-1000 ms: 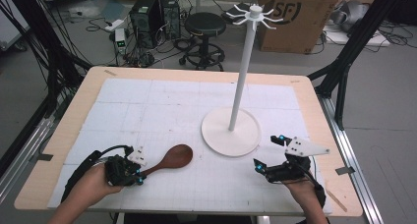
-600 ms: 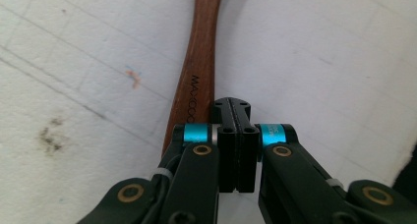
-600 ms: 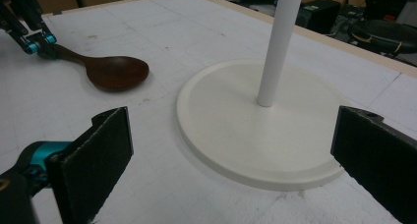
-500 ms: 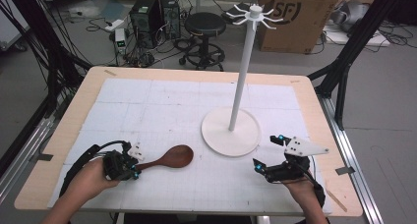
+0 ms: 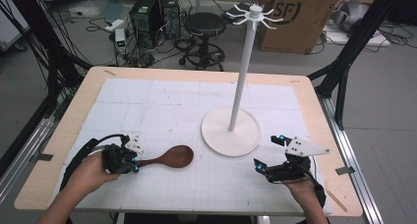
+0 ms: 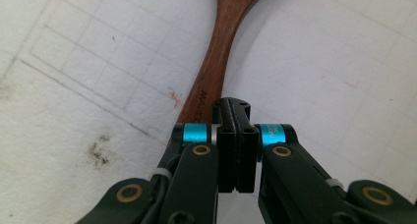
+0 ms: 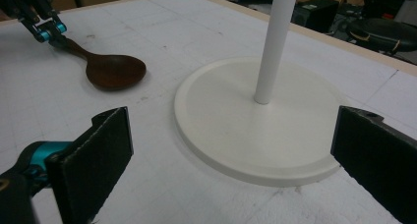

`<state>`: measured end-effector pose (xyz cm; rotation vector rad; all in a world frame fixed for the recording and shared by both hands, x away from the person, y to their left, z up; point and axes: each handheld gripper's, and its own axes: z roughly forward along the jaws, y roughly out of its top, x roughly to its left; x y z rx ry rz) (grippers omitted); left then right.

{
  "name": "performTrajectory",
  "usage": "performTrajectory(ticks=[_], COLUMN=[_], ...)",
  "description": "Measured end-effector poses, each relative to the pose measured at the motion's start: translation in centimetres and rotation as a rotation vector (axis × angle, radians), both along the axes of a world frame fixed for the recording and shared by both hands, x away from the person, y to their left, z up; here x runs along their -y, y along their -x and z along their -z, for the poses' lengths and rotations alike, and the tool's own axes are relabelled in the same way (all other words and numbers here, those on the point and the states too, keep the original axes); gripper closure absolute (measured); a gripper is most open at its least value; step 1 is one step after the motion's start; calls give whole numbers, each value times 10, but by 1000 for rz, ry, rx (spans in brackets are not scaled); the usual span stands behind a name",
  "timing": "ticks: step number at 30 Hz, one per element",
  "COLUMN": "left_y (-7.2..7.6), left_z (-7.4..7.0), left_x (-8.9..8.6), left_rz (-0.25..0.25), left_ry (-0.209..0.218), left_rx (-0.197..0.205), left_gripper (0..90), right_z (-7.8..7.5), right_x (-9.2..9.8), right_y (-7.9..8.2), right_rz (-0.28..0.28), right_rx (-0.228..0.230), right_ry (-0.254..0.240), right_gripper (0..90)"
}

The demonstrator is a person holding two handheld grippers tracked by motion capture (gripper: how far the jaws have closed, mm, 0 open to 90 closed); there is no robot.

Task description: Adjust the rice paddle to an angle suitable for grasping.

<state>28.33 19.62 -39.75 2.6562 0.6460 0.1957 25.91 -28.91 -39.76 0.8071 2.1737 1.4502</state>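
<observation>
A dark wooden spoon [image 5: 174,157] lies flat on the white mat, bowl to the right, handle [image 6: 216,62] pointing left. My left gripper [image 5: 133,164] sits at the handle's end. Its pads [image 6: 227,150] are pressed together, and the handle runs off beneath the left finger rather than between them. The spoon [image 7: 110,69] and that gripper [image 7: 45,31] also appear far off in the right gripper view. My right gripper [image 5: 268,153] rests on the mat at the front right, wide open, with nothing between its pads [image 7: 98,155]. It faces the base of the white stand [image 7: 260,121].
The white stand's round base [image 5: 231,131] sits right of centre, and its tall pole [image 5: 242,71] carries a ring of hooks [image 5: 254,14] at the top. The wooden table edge [image 5: 196,209] runs along the front. Beyond the table are a stool, computers and boxes.
My left hand and gripper have shifted slightly to the left and away along the handle. The spoon and the right gripper have stayed put.
</observation>
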Motion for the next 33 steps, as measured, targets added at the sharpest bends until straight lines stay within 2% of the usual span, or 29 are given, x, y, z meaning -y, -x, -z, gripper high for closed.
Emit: performTrajectory(ticks=[6, 10, 15, 17, 21, 26, 28, 29, 30, 31, 33], left_y=[-4, -8, -16, -21, -26, -32, -32, -33, -33, -33, -34], left_z=[-10, -15, -20, -23, -26, -27, -26, -24, -24, -20, -18], left_x=[2, 6, 10, 11, 13, 23, 25, 30, 30, 34, 36], left_rz=[29, 59, 100, 118, 145, 180, 183, 195, 195, 206, 212], left_ry=[18, -4, -14, 1, -7, -64, -67, -90, -90, -117, -128], left_rx=[11, 21, -5, -25, -37, -28, -29, -34, -34, -39, -39], left_gripper=[783, 652, 518, 496, 482, 473, 472, 473, 473, 474, 479], right_z=[0, 0, 1, 1, 1, 1, 1, 1, 1, 1, 1], right_x=[-2, -2, -2, -2, -2, -2, -2, -2, -2, -2, -2], right_y=[0, -1, -1, -1, -1, -1, -2, -2, -2, -2, -2], right_rz=[-6, -8, -11, -11, -10, -12, -14, -14, -14, -16, -17], right_rx=[-5, -5, -4, -5, -6, -6, -4, -5, -5, -6, -6], right_ry=[2, 3, 4, 3, 5, 4, 5, 6, 6, 7, 7], right_gripper=[10, 10, 10, 10, 10, 10, 10, 10, 10, 10, 10])
